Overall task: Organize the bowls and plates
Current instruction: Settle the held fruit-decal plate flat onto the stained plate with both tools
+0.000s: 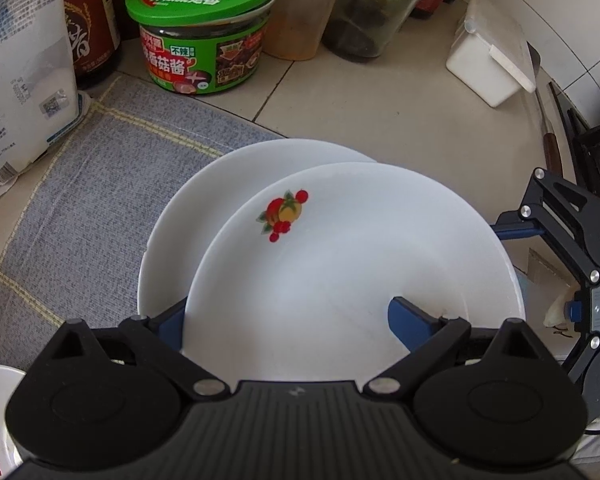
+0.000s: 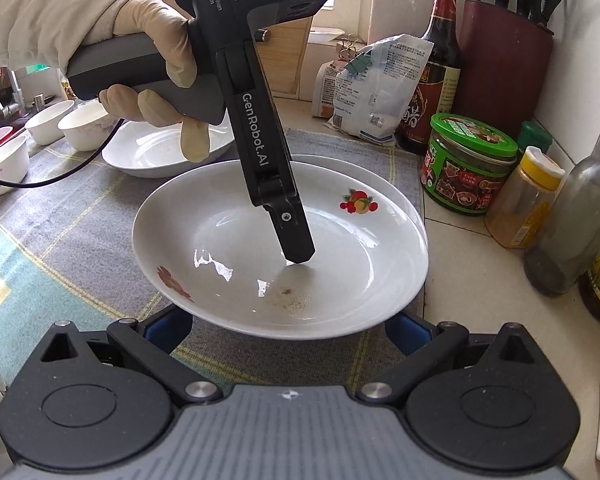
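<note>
A white plate with a fruit print [image 1: 340,264] is held tilted by my left gripper [image 1: 288,324], one finger over its face and one behind its rim. It hangs just over a second white plate [image 1: 188,216] on the grey mat. In the right wrist view the held plate [image 2: 228,240] fills the middle with the left gripper's finger [image 2: 296,240] pressed inside it. My right gripper [image 2: 288,332] is open, its blue fingers at the plate's near rim, under it. Another white plate [image 2: 148,156] and several small bowls [image 2: 44,120] lie at the far left.
A grey checked mat [image 1: 80,184] covers the counter. A green-lidded jar [image 1: 204,32], a spice bottle [image 1: 304,8], a glass jar [image 1: 372,12], a sauce bottle [image 2: 440,68], a white bag [image 1: 16,64] and a white box [image 1: 488,64] stand at the back. A knife block [image 2: 504,60] stands by the wall.
</note>
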### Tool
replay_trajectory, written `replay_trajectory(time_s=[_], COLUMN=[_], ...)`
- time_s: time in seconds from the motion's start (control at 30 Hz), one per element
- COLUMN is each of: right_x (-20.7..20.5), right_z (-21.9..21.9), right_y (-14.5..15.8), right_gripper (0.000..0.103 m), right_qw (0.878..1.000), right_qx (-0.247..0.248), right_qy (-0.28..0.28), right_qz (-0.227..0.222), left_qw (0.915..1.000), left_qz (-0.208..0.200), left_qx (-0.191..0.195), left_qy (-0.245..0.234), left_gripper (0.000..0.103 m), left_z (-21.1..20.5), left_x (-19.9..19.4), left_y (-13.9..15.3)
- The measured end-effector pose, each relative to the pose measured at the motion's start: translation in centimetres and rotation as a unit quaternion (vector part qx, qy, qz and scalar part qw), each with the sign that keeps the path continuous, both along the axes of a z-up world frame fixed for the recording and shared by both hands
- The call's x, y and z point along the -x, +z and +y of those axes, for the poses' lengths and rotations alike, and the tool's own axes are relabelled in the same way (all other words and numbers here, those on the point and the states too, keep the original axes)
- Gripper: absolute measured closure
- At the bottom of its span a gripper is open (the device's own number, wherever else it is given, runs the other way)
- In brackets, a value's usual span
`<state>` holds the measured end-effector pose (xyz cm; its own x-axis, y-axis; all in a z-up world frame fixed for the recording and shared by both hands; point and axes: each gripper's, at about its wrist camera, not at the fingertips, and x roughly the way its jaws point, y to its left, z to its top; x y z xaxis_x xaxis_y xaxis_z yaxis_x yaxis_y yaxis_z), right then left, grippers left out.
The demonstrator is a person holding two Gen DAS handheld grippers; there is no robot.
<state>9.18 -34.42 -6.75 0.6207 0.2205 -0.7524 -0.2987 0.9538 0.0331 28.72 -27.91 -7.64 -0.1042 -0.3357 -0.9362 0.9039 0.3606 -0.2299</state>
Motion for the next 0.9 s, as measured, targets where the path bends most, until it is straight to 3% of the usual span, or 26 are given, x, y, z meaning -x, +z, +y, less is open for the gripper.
replay_trajectory(time_s=[0.9], right_x=[-0.1], right_z=[-0.08], right_y=[-0.17], right_gripper=[0.0], right_qw=[1.0], right_qx=[-0.018], right_qy=[-0.01], right_qz=[0.016], left_qw=[0.9999], left_qz=[-0.009], left_qx=[-0.012], left_qy=[-0.003], left_gripper=[0.005], left_z=[-0.34], left_x=[-0.26], left_y=[0.56])
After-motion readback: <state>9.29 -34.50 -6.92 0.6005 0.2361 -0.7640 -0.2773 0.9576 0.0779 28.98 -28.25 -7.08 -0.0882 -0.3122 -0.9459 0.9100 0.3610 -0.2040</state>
